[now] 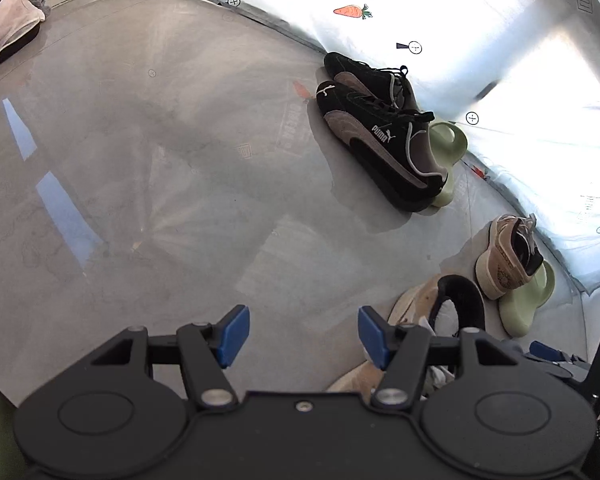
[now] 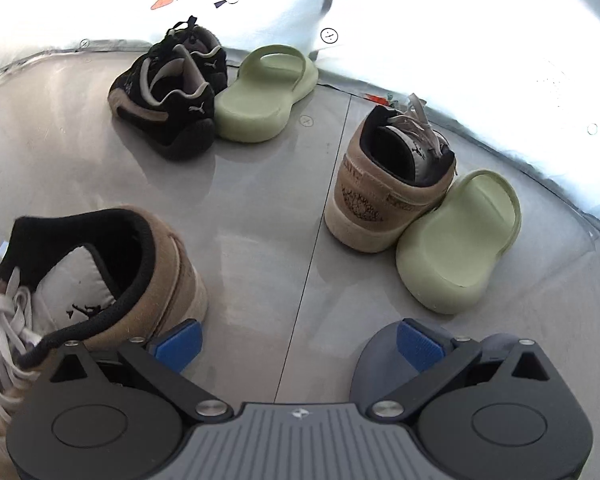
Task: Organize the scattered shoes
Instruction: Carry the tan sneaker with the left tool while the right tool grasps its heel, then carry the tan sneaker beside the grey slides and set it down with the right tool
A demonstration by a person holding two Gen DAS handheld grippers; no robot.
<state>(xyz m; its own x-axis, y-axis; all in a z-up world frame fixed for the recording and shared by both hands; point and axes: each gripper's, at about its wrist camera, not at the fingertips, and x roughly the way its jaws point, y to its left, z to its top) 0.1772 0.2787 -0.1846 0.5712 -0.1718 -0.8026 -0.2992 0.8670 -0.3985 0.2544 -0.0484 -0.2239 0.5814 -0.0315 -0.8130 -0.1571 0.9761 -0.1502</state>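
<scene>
My left gripper (image 1: 303, 336) stands open over bare grey floor, nothing between its blue pads. A tan sneaker (image 1: 440, 312) lies just right of its right finger, partly hidden. Farther off a pair of black sneakers (image 1: 380, 128) sits by the wall with a green slide (image 1: 450, 148) behind it. A second tan sneaker (image 1: 508, 256) leans against another green slide (image 1: 528, 300). My right gripper (image 2: 300, 344) is open and empty. Its left pad is beside the heel of the near tan sneaker (image 2: 100, 280). Ahead are the other tan sneaker (image 2: 388, 188), its green slide (image 2: 460, 240), the black pair (image 2: 168, 96) and the far slide (image 2: 264, 92).
A bright white sheet with a carrot sticker (image 1: 352, 11) borders the floor at the back. A beige cloth (image 1: 8, 28) lies at the far left corner. Blue strips (image 1: 64, 216) mark the floor. A dark grey rounded thing (image 2: 380, 360) sits under my right gripper's right finger.
</scene>
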